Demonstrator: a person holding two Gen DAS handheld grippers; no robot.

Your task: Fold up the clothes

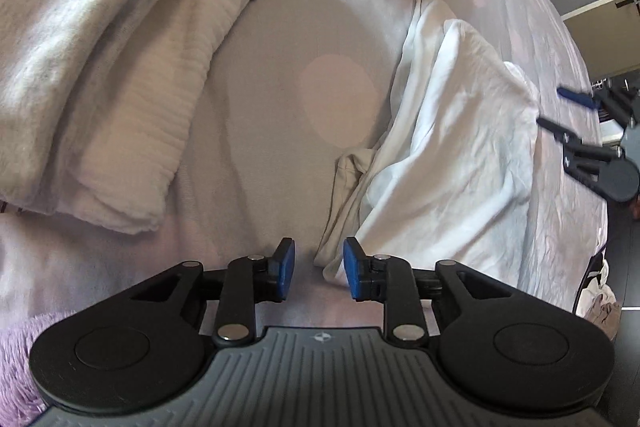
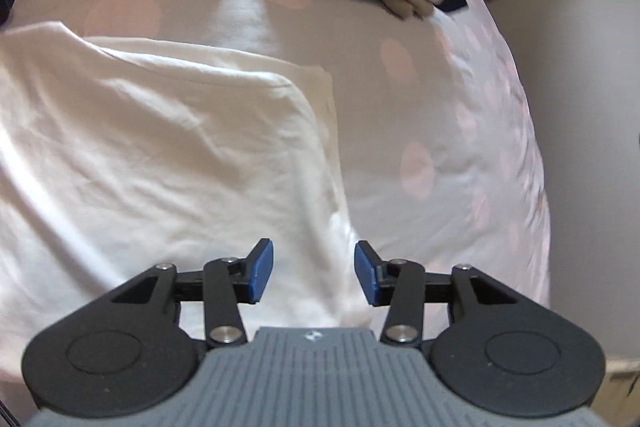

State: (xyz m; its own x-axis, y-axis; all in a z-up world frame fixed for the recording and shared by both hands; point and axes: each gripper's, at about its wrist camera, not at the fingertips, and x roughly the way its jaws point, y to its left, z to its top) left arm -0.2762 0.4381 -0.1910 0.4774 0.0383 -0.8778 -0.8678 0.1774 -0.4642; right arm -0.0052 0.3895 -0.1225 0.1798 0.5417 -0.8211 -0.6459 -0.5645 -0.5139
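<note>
Both tools hang parted and empty — the left tool (image 1: 319, 267) at the folded white garment's (image 1: 448, 147) near corner, the right tool (image 2: 314, 271) over its far edge — on the bed (image 2: 440, 107), judging the fold finished.

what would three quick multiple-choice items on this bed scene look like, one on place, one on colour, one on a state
1. Where does the white garment lie?
A. on the dotted bedsheet
B. on a chair
C. between the jaws

2. What colour are the left gripper's pads?
A. red
B. blue
C. green

3. How does the right gripper stand?
A. shut on the garment
B. shut on nothing
C. open, nothing pinched

Answers: 1 A, the garment lies spread flat on the sheet; 2 B, both pads show blue; 3 C, a clear gap separates its pads above the cloth.
</note>
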